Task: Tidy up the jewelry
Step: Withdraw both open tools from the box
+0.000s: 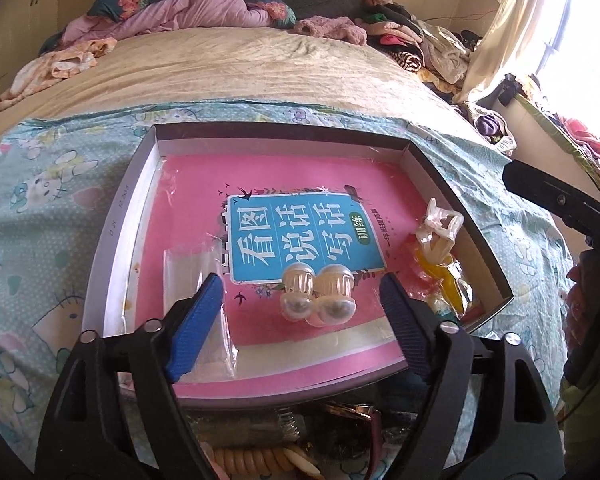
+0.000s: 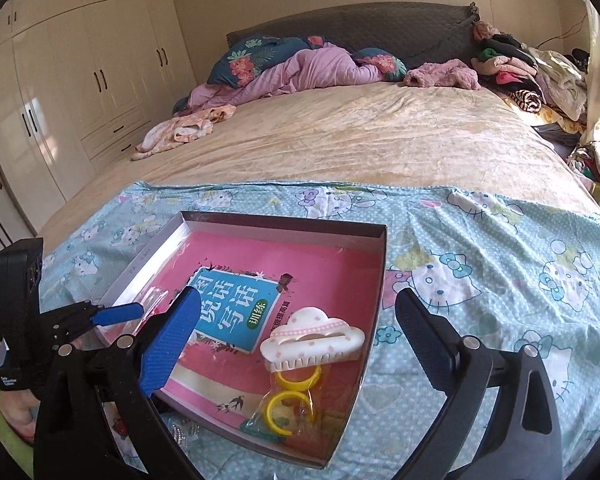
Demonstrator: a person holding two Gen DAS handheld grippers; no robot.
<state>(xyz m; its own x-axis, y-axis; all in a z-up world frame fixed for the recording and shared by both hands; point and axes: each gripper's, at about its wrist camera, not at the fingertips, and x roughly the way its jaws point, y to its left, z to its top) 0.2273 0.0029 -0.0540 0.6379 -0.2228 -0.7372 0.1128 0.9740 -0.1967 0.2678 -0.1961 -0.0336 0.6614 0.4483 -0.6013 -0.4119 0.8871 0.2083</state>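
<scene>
A shallow grey box (image 1: 140, 184) (image 2: 380, 256) lies on the bed with a pink book (image 1: 300, 184) (image 2: 324, 276) inside as its floor. On the book lie a pair of pearl hair clips (image 1: 318, 294), a clear plastic bag (image 1: 198, 304), a white cloud-shaped hair claw (image 2: 312, 338) (image 1: 440, 226) and a bag with yellow rings (image 2: 290, 396) (image 1: 446, 280). My left gripper (image 1: 302, 288) is open, its fingers on either side of the pearl clips. My right gripper (image 2: 296, 316) is open just above the cloud claw.
The box sits on a light blue cartoon-print sheet (image 2: 500, 280) over a beige bed. Piles of clothes (image 2: 520, 72) and bedding (image 2: 300, 68) lie at the far end. More hair items (image 1: 268, 460) lie below the left gripper. White wardrobes (image 2: 80, 80) stand to the left.
</scene>
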